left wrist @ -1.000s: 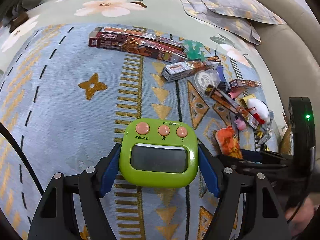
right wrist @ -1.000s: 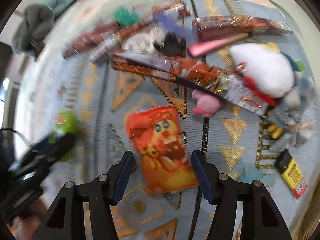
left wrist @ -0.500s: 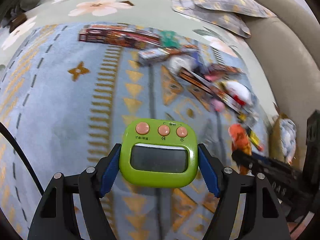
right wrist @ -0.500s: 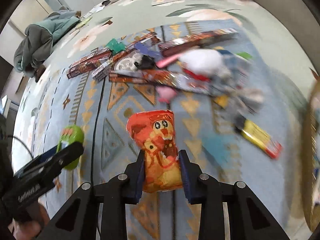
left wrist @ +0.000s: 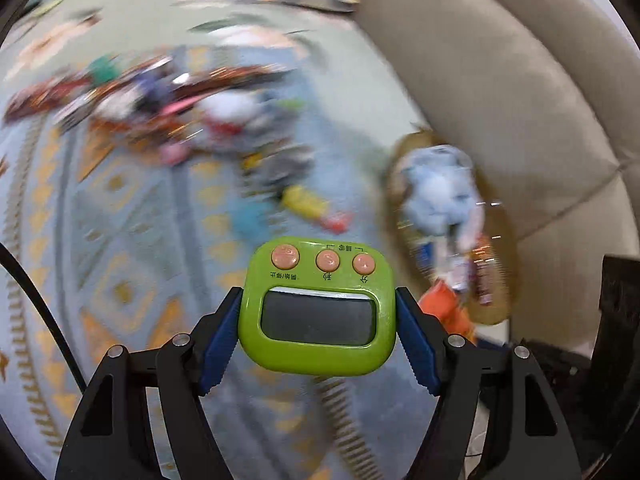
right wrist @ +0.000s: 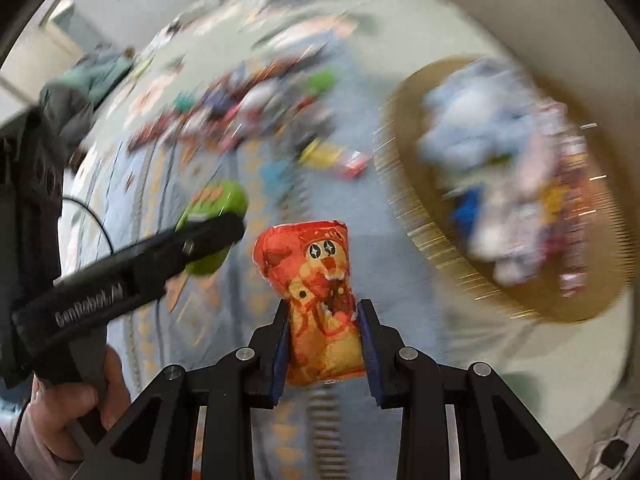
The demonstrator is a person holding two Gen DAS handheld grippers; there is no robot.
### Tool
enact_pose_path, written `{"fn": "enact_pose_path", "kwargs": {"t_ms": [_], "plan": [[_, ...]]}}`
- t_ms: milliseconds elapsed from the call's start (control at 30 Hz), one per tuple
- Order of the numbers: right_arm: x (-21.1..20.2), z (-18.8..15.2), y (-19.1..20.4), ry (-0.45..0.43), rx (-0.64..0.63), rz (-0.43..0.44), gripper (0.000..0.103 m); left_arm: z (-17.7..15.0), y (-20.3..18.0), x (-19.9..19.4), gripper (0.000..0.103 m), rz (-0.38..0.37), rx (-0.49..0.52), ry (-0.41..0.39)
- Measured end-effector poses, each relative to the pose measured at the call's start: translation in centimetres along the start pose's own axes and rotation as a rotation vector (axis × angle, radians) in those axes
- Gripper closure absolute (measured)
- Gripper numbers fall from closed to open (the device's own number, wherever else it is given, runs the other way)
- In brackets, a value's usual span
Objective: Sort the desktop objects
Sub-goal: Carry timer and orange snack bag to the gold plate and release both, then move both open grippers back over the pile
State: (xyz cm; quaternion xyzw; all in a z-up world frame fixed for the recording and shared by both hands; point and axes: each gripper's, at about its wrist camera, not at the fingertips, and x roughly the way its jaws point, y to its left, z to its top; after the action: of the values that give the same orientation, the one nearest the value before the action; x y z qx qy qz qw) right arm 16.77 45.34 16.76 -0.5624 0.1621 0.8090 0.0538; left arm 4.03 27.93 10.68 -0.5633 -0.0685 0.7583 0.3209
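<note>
Between the blue pads of the left gripper sits a green timer, clamped by its 2 side edges with the screen and 3 pink buttons facing the camera, a flat-sided hold that keeps it from twisting. The right gripper is closed narrow on the lower half of an orange snack packet, squeezing the soft bag so its printed top stands free above the pads. Both items hang above the patterned blanket, carried rather than resting.

Ahead and to the right lies a round woven basket already holding a pale blue soft toy and other packets (everything there is smeared by motion blur, so details are uncertain). My reading is that both loads are bound for it. The remaining clutter, boxes and small toys, is well apart on the far side of the blanket.

Compared with 0.5 s ago, both cameras have swung rightward: the basket, then only at the frame edge, now fills much of the right wrist view, the clutter has slid away to the left, and the grips look unchanged.
</note>
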Motion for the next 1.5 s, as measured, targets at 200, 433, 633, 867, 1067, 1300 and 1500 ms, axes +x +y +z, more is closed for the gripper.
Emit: {"fn": "enact_pose_path", "kwargs": {"t_ms": [200,433,633,867,1067,1300,1500], "plan": [[-5.2,4.5,-8.5,-0.189,0.214,-0.117,0.072,3.8,-6.8,1.5,0.032,-0.106,0.104,-0.052],[-5.1,6.3,-14.7,-0.190,0.429,-0.097,0.045,7.1,-12.0,5.6,0.007,-0.205,0.157,-0.041],[-4.1,4.3,-15.2,-0.128,0.422,-0.072,0.038,5.7,-11.3,7.2,0.007,-0.133,0.139,0.028],[-2.2,3.5,-11.5,-0.051,0.338,0.015,0.038,3.8,-9.4,5.6,0.007,-0.027,0.143,0.047],[-1.5,4.3,-6.4,-0.042,0.218,0.051,0.038,3.4,-5.9,3.9,0.008,0.021,0.079,0.035],[0.3,5.1,0.7,-0.015,0.084,0.099,0.038,2.3,-0.2,0.6,0.008,0.116,0.018,0.032],[3.3,4.2,7.5,0.036,0.063,0.153,0.038,0.5,7.1,-2.8,0.008,0.189,-0.053,0.056]]}}
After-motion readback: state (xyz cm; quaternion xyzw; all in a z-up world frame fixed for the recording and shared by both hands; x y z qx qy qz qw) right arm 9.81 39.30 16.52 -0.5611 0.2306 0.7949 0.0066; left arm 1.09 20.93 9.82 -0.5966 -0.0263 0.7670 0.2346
